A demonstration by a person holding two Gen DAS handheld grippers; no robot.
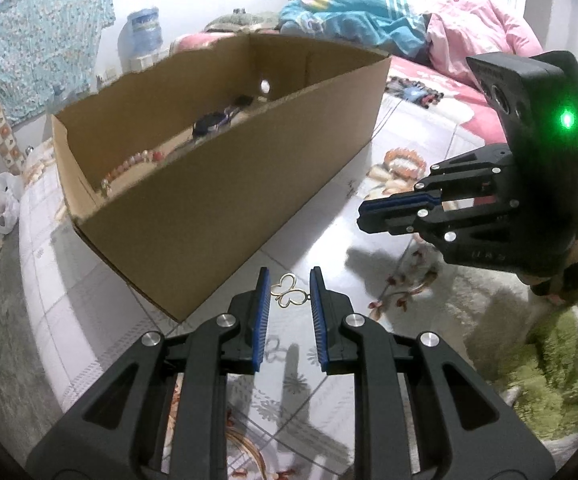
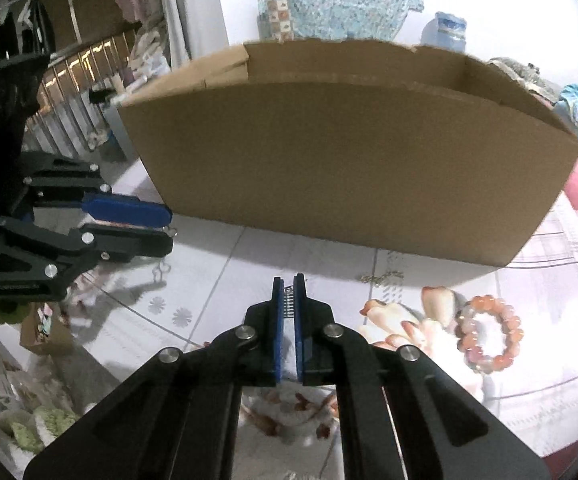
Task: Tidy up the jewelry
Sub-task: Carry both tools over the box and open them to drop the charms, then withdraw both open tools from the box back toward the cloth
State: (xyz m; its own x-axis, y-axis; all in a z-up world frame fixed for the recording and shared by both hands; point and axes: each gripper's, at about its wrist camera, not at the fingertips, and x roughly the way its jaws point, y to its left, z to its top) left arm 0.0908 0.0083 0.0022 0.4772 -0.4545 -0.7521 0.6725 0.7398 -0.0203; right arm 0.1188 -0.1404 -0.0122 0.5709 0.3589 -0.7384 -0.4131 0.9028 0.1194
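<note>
Pick-up step: left gripper (image 1: 289,292) straddled gold butterfly pendant (image 1: 287,290) on bedsheet (image 1: 313,224), jaws apart, unclenched. Right gripper (image 2: 288,286) clenched, seemingly empty (peach bracelet (image 2: 489,334) nearby). Next: squeeze, carry into cardboard box (image 1: 225,200).

A bed (image 1: 321,208) spread with a pale, flower-printed checked sheet filled the room, with a pink garment (image 1: 485,36) and a blue-and-yellow cloth (image 1: 353,12) heaped at its far end. A large water bottle (image 1: 143,34) stood beside a turquoise patterned fabric (image 1: 41,48) hanging on the white wall.
</note>
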